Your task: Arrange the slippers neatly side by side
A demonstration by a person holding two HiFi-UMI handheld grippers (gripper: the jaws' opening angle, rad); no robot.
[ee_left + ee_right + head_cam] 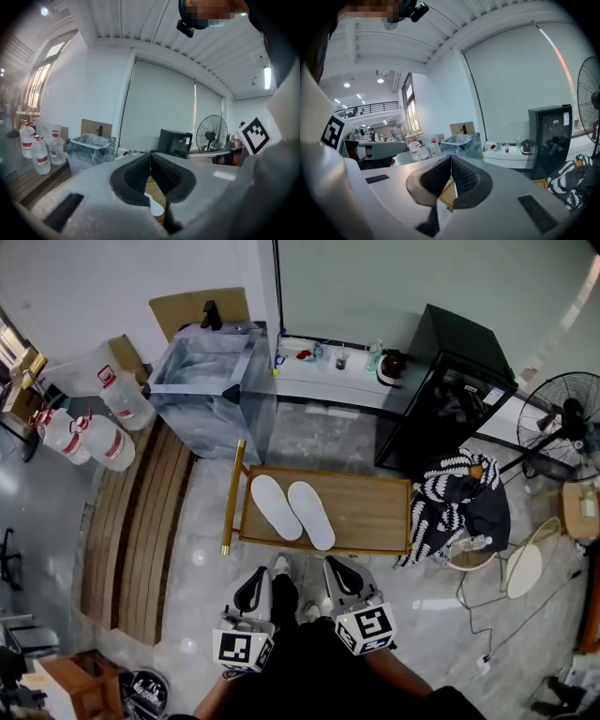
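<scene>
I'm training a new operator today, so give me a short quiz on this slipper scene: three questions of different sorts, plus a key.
1. True or false: the left gripper and right gripper both have shut, empty fingers.
2. What do the slippers lie on? A) wooden table B) floor C) black cabinet
3. How many slippers lie there?
Key: 1 true; 2 A; 3 two.
</scene>
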